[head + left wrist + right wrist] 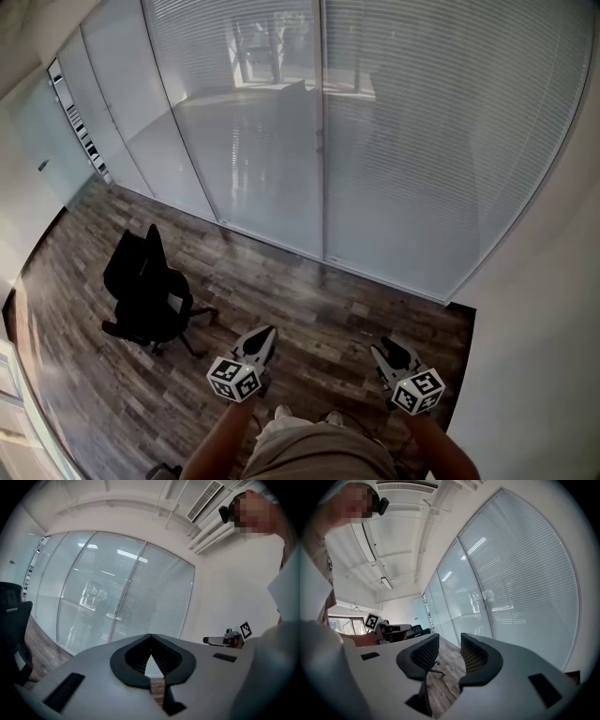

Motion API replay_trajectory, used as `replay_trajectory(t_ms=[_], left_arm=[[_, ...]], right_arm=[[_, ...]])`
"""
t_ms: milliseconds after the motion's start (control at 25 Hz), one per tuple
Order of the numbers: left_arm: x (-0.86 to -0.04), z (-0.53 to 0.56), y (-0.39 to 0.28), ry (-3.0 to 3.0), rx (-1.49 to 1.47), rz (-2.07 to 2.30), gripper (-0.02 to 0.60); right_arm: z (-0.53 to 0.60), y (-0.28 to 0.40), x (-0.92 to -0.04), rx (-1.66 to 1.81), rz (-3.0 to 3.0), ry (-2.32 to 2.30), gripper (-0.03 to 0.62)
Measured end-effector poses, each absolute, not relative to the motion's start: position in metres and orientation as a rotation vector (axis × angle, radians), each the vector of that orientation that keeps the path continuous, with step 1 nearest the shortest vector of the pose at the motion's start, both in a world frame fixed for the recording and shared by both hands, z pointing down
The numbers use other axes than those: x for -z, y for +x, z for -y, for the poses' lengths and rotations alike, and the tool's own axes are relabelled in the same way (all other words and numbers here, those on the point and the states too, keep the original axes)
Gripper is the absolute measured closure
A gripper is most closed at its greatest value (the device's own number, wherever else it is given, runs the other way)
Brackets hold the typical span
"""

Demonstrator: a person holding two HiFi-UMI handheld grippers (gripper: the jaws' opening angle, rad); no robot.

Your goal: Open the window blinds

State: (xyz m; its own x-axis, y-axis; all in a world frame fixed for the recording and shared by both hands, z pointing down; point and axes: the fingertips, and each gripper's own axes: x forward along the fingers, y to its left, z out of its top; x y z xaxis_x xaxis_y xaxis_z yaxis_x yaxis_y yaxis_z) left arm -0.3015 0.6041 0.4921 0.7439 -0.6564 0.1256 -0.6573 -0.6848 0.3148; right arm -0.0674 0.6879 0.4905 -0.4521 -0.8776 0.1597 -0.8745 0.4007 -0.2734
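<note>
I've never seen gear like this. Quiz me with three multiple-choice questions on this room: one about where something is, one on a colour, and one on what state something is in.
1. Where does the office chair stand?
A. On the wooden floor, to the person's left
B. Against the white wall on the right
C. On top of a desk

2. What colour is that chair?
A. White
B. Black
C. Red

3. How do the fingers of the right gripper stand?
A. Pressed together
B. Apart, with nothing between them
C. Closed on a cord

Answers:
1 A: the head view shows it on the floor, left of the person.
2 B: its seat, back and base are all black.
3 B: the right gripper view shows only floor through the gap.
</note>
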Motion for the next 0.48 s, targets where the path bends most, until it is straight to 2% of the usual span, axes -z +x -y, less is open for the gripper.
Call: replay_trajectory(t_ms=[480], left_arm=[[-0.494,-0.633,-0.261,2.616,0.031,1.019,0.566]], right_arm=[[-0.706,-0.044,-0.496,0.561,-2.614,-1.596,0.464]])
